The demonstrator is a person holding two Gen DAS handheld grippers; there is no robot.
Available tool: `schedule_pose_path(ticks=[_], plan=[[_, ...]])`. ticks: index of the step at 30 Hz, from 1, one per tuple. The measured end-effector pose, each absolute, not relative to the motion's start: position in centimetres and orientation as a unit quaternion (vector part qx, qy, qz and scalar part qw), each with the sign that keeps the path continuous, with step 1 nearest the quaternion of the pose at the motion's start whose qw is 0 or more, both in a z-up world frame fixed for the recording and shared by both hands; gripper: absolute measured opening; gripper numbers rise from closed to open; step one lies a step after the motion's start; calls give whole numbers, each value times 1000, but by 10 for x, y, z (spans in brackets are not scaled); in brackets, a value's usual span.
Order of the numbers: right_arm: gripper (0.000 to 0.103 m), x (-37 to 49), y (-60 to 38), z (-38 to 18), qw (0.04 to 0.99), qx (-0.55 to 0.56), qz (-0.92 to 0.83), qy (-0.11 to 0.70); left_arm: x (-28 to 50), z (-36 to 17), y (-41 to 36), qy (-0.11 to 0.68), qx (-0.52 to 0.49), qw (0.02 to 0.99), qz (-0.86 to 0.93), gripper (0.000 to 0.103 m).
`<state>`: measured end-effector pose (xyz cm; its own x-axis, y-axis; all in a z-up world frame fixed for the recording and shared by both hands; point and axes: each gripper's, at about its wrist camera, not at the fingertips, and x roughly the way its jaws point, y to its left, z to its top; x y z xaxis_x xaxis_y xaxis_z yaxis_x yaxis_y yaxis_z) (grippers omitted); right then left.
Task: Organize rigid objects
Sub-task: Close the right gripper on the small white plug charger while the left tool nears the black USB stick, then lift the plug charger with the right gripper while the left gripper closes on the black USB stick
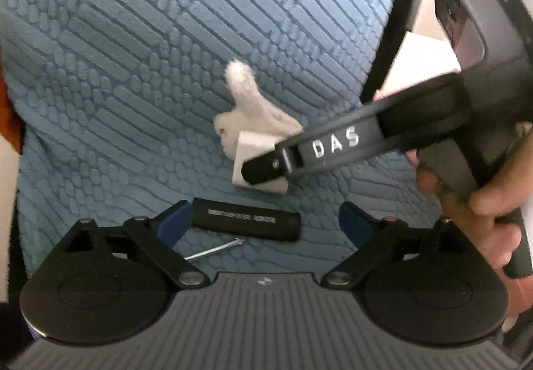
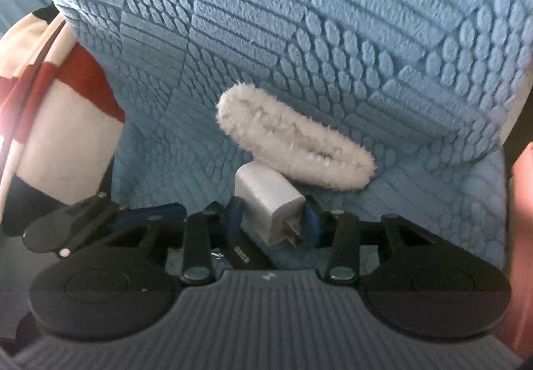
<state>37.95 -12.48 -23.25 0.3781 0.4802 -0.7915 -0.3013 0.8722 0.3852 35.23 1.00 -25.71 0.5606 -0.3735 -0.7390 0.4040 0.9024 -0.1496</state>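
My right gripper [image 2: 271,220] is shut on a white plug charger [image 2: 266,200], prongs pointing toward the camera; in the left wrist view the charger [image 1: 253,153] shows held by the right gripper's fingers [image 1: 266,166] above the blue cover. A white fluffy scrunchie [image 2: 293,150] lies just behind the charger; it also shows in the left wrist view [image 1: 246,110]. My left gripper [image 1: 265,223] is open, low over a black bar-shaped device [image 1: 246,223] and a small metal screwdriver bit [image 1: 216,248].
Everything lies on a blue textured sofa cover [image 1: 133,70]. A red and white cloth [image 2: 60,123] lies at the left. A person's hand [image 1: 473,200] holds the right gripper. A black frame [image 1: 396,20] stands at the upper right.
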Motion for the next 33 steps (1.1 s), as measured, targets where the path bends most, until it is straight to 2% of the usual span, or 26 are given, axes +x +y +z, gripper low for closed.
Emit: schedule_pose_path(ticks=[3,12,20,24,26,33], plan=[[38,380,-134,-228,826,96,227,507,351,-262,2,416,43,879,-228,97],[35,368,-179,-211,838,89,200,499,361,-271,-10,410,81,883,-214,97],[33,364,-217,-200,847,84,174,496,383,-285,-6,436,93,876,-182,97],[32,364,-224,-197,848,80,173,495,389,-289,-7,429,88,881,-178,94],[32,363,-227,-195,848,76,173,495,390,-289,-8,422,86,884,-181,87],[32,358,-209,-203,852,64,171,491,378,-276,-25,422,89,885,-177,86]])
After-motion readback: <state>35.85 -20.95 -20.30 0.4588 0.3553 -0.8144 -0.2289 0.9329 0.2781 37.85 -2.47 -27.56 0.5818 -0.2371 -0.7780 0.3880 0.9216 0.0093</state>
